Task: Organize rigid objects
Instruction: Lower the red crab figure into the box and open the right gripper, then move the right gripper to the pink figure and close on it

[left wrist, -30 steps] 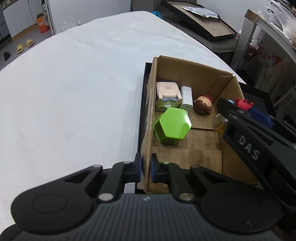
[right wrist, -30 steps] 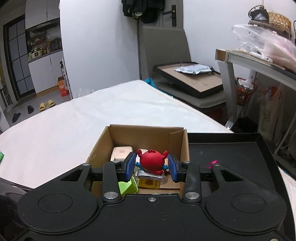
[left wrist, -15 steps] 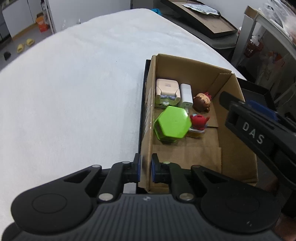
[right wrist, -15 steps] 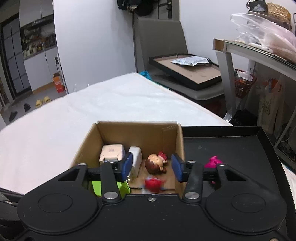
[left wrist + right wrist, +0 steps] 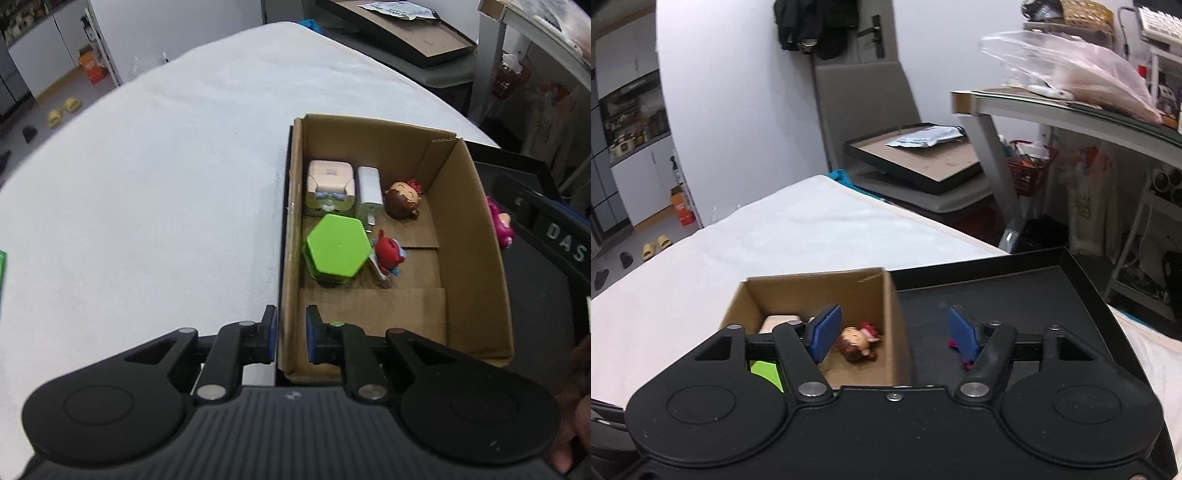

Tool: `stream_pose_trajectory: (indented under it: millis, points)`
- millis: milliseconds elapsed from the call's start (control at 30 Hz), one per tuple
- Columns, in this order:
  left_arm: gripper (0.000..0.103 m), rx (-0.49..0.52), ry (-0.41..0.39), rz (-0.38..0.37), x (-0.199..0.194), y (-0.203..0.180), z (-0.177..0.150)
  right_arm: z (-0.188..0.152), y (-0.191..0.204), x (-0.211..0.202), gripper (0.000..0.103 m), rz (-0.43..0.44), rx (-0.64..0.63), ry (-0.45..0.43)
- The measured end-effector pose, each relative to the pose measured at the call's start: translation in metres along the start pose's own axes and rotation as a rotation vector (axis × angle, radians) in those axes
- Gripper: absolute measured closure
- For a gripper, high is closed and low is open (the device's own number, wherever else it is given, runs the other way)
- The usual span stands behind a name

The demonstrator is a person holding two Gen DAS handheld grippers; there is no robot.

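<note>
The brown cardboard box [image 5: 469, 236] is sitting in a black tray [image 5: 1015, 291] on the white table [image 5: 166, 177]; the left gripper [image 5: 291, 336] is straddling its left wall, jaws slightly apart, not clamping; the right gripper [image 5: 894, 332] is hanging wide open and empty; inside are lying a green hexagonal container [image 5: 337, 251], a red crab toy [image 5: 388, 251] and a brown-haired doll head [image 5: 402, 199]; a pink toy [image 5: 500, 225] is lying just outside.

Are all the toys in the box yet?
Almost. Five things lie in the cardboard box, including the red crab toy beside the green hexagon. The left gripper straddles the box wall; the right gripper is open and empty. A pink toy waits on the black tray.
</note>
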State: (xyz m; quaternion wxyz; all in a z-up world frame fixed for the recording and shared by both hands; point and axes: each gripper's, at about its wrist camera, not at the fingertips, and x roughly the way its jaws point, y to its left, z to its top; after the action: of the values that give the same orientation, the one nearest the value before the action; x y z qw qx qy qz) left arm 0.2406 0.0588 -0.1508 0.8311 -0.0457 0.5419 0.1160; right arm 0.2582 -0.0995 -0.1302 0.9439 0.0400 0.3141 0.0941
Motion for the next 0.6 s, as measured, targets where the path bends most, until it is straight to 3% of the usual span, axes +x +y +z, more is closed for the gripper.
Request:
stream_pose_trajectory:
  millis: [100,267,600]
  points:
    - [0.082,0.007,-0.005,0.019,0.0,-0.002,0.003,0.001,-0.011,0.004,0.039,0.002,0.01,0.019]
    - [0.065,-0.017,0.007,0.054,0.005,-0.002,0.009,0.004,-0.033,0.012,0.039,0.001,0.036,0.062]
    - [0.054,-0.02,0.029,0.084,0.012,-0.014,0.017,0.001,-0.068,0.038,0.037,0.002,0.11,0.143]
